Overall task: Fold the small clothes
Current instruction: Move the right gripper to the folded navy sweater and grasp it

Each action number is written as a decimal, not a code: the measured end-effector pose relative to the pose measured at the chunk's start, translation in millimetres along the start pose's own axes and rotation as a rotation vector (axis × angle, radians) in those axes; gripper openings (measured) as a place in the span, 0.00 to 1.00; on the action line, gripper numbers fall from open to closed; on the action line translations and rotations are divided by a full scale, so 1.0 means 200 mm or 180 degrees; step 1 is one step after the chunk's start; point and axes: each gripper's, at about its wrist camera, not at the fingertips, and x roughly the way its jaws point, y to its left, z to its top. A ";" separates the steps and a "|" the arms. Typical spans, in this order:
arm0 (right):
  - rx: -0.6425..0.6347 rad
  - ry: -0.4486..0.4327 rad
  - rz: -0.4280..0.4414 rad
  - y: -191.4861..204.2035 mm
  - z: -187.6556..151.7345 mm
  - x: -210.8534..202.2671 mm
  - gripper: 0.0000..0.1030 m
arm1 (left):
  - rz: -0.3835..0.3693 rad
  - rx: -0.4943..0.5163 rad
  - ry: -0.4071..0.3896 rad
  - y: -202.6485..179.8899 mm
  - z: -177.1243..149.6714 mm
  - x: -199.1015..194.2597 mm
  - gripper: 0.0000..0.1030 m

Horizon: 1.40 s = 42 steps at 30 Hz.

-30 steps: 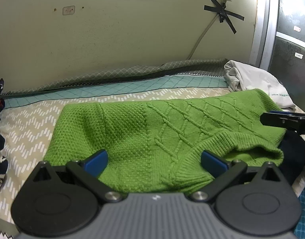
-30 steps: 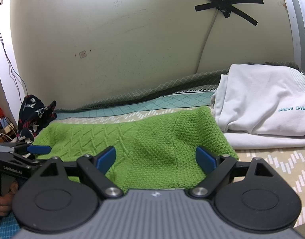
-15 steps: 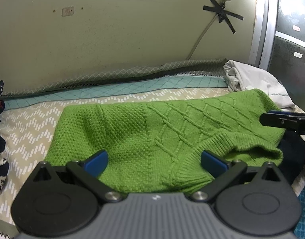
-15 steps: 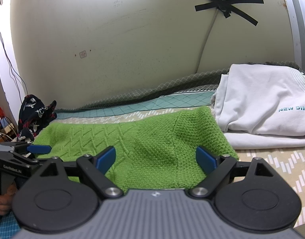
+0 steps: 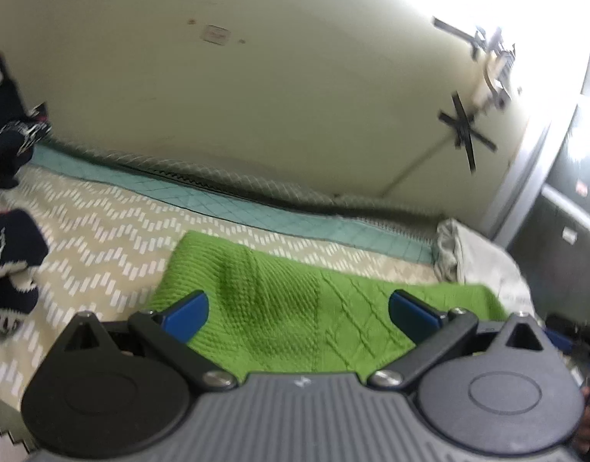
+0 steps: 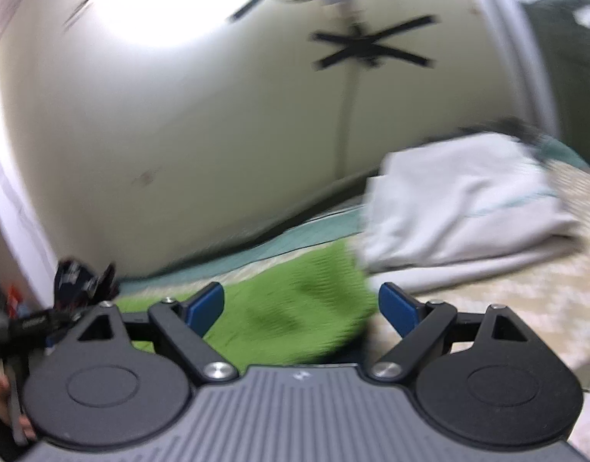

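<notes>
Green knitted sweater (image 5: 295,308) lies spread flat on the bed, straight ahead of both my claws. My left claw (image 5: 299,310) stands wide open above the sweater's near part, its blue pads (image 5: 185,312) well apart and pressing on nothing; the knit shows in the gap between them, a plain pebbled weave to the left and a crossed diamond pattern to the right. My right claw (image 6: 300,310) is just as wide open, with nothing pinched between its blue pads (image 6: 397,308); the sweater's end (image 6: 295,300) fills the space ahead of them, though this view is blurred and the stitch is hard to read.

Out from the left claw, the bedspread (image 5: 102,238) shows white dashes on beige, with a teal quilted strip (image 5: 256,211) along the wall. A dark patterned garment (image 5: 10,254) sits at the left edge of the bed. In the right wrist view a folded white garment (image 6: 460,211) lies just beside the sweater's far right corner, whether touching I cannot tell; the left wrist view shows it past the sweater, by the wall.

Behind all this rises a pale wall (image 5: 295,96) with a cross of black tape (image 6: 372,48) holding a cable. My other claw's tip shows at the left edge of the right wrist view (image 6: 33,323).
</notes>
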 end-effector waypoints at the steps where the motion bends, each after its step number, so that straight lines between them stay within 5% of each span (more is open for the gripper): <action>1: 0.0137 0.0034 -0.0071 -0.04 0.01 -0.02 0.80 | 0.0000 -0.0017 -0.0009 0.00 0.00 0.00 1.00; 8: 0.0753 0.0217 -0.0084 -0.19 0.01 -0.05 0.74 | 0.0013 0.0118 0.0058 -0.03 -0.02 0.02 1.00; 17: 0.0795 0.0514 0.0035 -0.17 -0.03 0.09 0.68 | 0.0080 0.0193 0.0197 -0.03 -0.04 0.08 0.91; 25: 0.0559 0.0569 0.0228 -0.04 -0.12 0.19 0.71 | 0.0436 0.0747 0.0361 -0.15 -0.11 0.16 0.98; 29: 0.0301 0.0508 0.0153 0.01 -0.14 0.19 0.72 | 0.0411 0.0720 0.0363 -0.15 -0.11 0.16 0.98; 42: 0.0554 0.0475 0.0255 -0.06 -0.15 0.16 0.64 | 0.0379 0.0714 0.0373 -0.14 -0.10 0.16 0.99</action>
